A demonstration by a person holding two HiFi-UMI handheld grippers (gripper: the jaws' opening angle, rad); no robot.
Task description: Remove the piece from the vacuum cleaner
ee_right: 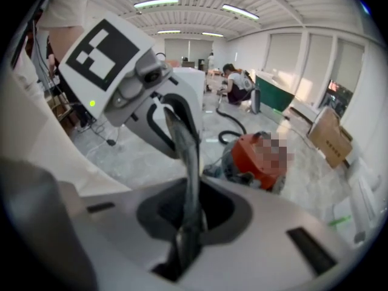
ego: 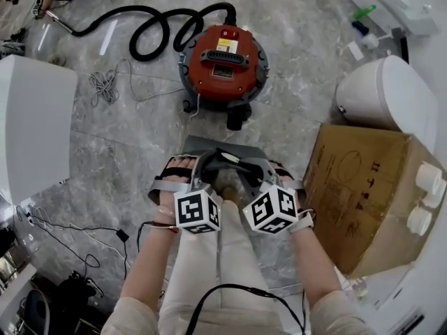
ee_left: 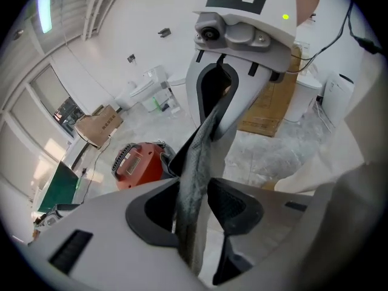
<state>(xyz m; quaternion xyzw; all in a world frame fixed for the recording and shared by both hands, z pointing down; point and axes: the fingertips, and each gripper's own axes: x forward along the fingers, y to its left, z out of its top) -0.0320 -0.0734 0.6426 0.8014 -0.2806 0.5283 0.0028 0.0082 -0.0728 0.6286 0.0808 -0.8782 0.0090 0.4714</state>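
The red vacuum cleaner (ego: 222,58) stands on the marble floor ahead of me, apart from both grippers. I hold a flat grey piece (ego: 202,145) stretched between the two grippers above my sandalled feet. My left gripper (ego: 199,166) is shut on one edge of it; in the left gripper view the grey sheet (ee_left: 200,156) fills the gap between the dark pads (ee_left: 233,208). My right gripper (ego: 248,169) is shut on the other edge, and the piece (ee_right: 185,156) runs up from its jaws (ee_right: 188,217) to the left gripper (ee_right: 173,120). The vacuum (ee_left: 136,162) lies beyond.
A black hose (ego: 154,26) curls from the vacuum to the far left, with loose cables (ego: 105,86) beside it. A cardboard box (ego: 370,194) and a white rounded appliance (ego: 384,93) stand at my right, a white cabinet (ego: 31,131) at my left. A person (ee_right: 233,80) sits far off.
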